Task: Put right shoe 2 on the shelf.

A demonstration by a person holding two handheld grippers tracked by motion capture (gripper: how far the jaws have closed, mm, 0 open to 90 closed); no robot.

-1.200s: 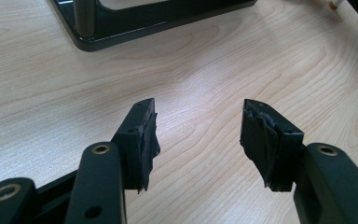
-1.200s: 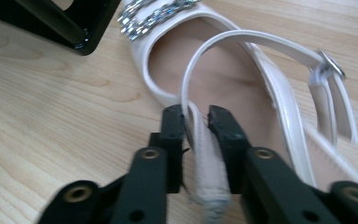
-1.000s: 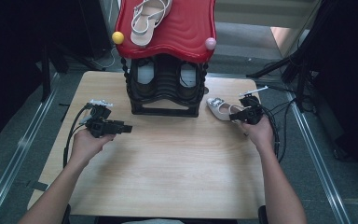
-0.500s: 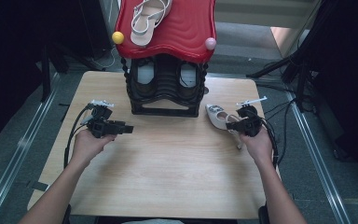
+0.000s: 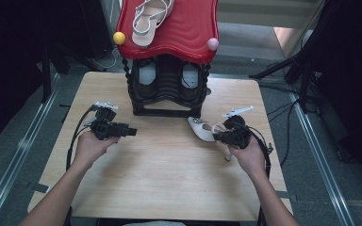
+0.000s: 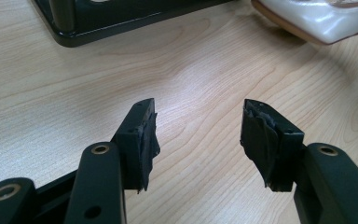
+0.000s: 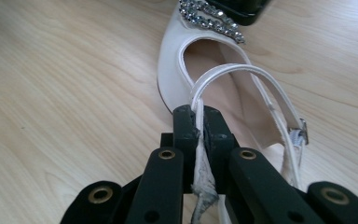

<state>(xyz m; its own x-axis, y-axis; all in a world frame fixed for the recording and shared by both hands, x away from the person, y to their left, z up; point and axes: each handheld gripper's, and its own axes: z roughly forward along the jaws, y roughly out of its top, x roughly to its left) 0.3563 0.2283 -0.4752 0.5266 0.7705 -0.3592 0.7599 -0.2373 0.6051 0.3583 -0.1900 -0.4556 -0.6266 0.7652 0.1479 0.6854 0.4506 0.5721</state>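
Standing at the far middle of the wooden table (image 5: 169, 188), a black shoe rack (image 5: 167, 89) with a red top is seen. Just beside its right foot lies a white slingback heel (image 5: 202, 131), toe toward the rack, heel toward the person. Its strap (image 7: 223, 72) is clamped by the right gripper (image 5: 222, 136). The left gripper (image 5: 129, 131) is held released, well apart.
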